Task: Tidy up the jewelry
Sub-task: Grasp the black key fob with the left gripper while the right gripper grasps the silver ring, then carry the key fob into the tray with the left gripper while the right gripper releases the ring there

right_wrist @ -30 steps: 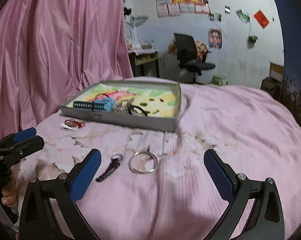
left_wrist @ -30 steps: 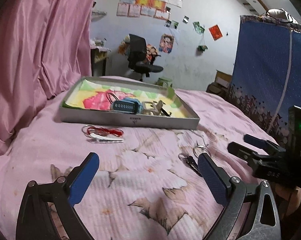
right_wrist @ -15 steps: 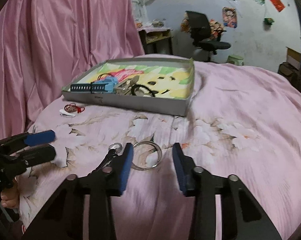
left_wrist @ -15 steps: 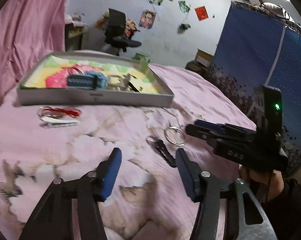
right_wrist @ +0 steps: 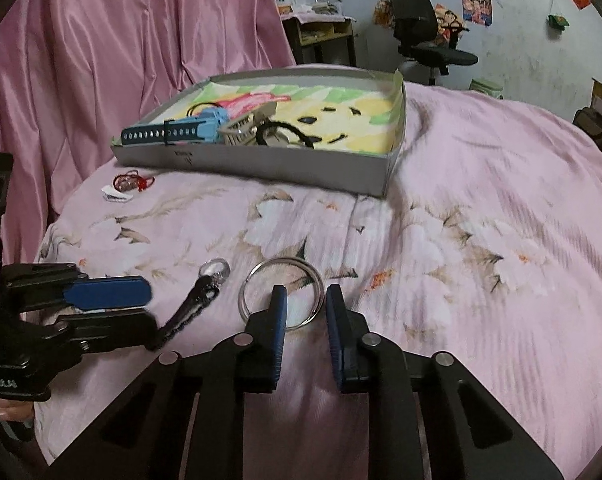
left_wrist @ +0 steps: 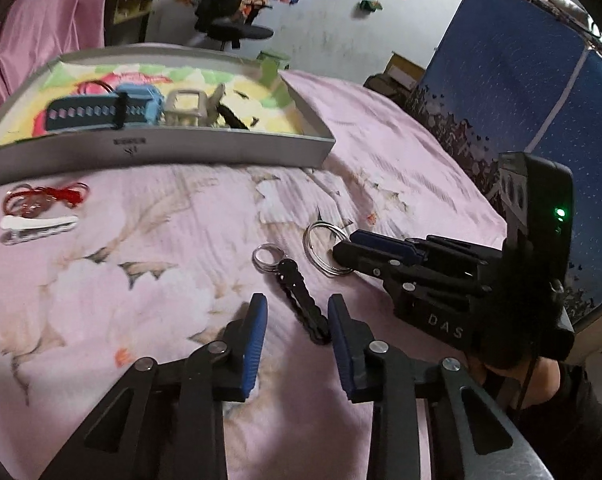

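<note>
A black strap with a small metal ring (left_wrist: 297,292) lies on the pink bedspread; it also shows in the right wrist view (right_wrist: 195,302). A silver bangle (left_wrist: 323,248) lies beside it, also in the right wrist view (right_wrist: 283,292). My left gripper (left_wrist: 297,312) is partly open, its jaws either side of the strap's near end. My right gripper (right_wrist: 305,304) is partly open, its jaws straddling the bangle's near rim. A grey tray (left_wrist: 221,146) at the back holds a blue watch (left_wrist: 101,114) and other pieces.
A red string bracelet (left_wrist: 45,198) and a white hair clip (left_wrist: 37,226) lie on the bed in front of the tray's left part. A pink curtain (right_wrist: 121,60) hangs to the left. A blue panel (left_wrist: 521,100) stands to the right.
Both grippers have moved forward and down toward the bed and narrowed from wide open. The left now flanks the black strap, the right the bangle.
</note>
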{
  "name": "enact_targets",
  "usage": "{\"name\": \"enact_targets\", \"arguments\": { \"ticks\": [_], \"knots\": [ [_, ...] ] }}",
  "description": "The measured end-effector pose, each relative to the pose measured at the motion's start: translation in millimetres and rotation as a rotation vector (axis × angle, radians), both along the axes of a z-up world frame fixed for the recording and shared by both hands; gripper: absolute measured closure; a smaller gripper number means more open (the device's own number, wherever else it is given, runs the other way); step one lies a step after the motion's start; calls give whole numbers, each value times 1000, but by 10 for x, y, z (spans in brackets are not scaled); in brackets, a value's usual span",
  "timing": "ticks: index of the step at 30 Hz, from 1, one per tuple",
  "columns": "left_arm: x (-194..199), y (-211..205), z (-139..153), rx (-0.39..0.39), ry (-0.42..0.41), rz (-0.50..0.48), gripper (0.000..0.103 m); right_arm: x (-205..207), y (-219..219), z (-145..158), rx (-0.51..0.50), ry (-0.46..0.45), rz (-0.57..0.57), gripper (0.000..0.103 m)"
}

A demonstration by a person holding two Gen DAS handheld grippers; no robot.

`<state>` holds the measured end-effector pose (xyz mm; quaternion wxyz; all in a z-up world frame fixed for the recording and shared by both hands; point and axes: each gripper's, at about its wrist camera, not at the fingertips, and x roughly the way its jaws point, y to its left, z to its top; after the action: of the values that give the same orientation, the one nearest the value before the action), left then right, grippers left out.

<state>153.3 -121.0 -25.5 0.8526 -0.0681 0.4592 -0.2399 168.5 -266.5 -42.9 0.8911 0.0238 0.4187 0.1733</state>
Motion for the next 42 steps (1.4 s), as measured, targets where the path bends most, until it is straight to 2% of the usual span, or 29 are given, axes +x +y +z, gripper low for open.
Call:
{"name": "enact_targets", "arguments": {
  "ticks": [7, 12, 16, 22, 28, 32, 36, 37, 39, 42],
  "knots": [
    [144, -88, -112, 45, 53, 10, 86, 43, -24, -58, 17, 29, -3, 85],
    [187, -33, -166, 35, 68, 41, 98, 118, -16, -94, 23, 42, -4, 85],
    [153, 0, -161, 22, 52, 42, 98, 109, -27, -104, 27, 39, -11, 98],
    [43, 27, -86, 22, -13, 43, 99, 70, -64, -75, 56, 12, -18, 98],
    [-52, 142, 69, 0, -83, 79, 99, -11, -102, 42, 94, -57, -22, 100],
    [-53, 183, 121, -14, -95, 85, 99, -22, -115, 92, 105, -84, -26, 100],
    [-93, 179, 172, -28, -106, 47, 99, -49, -157, 165, 127, -129, -42, 100],
    [-103, 160, 177, -22, -105, 33, 99, -53, -160, 180, 131, -136, -44, 100],
    [-88, 116, 135, -20, -43, -10, 99, -71, -163, 225, 135, -160, -44, 100],
    [-92, 65, 32, 24, 20, -16, 99, -70, -152, 237, 133, -165, -39, 100]
  ]
}}
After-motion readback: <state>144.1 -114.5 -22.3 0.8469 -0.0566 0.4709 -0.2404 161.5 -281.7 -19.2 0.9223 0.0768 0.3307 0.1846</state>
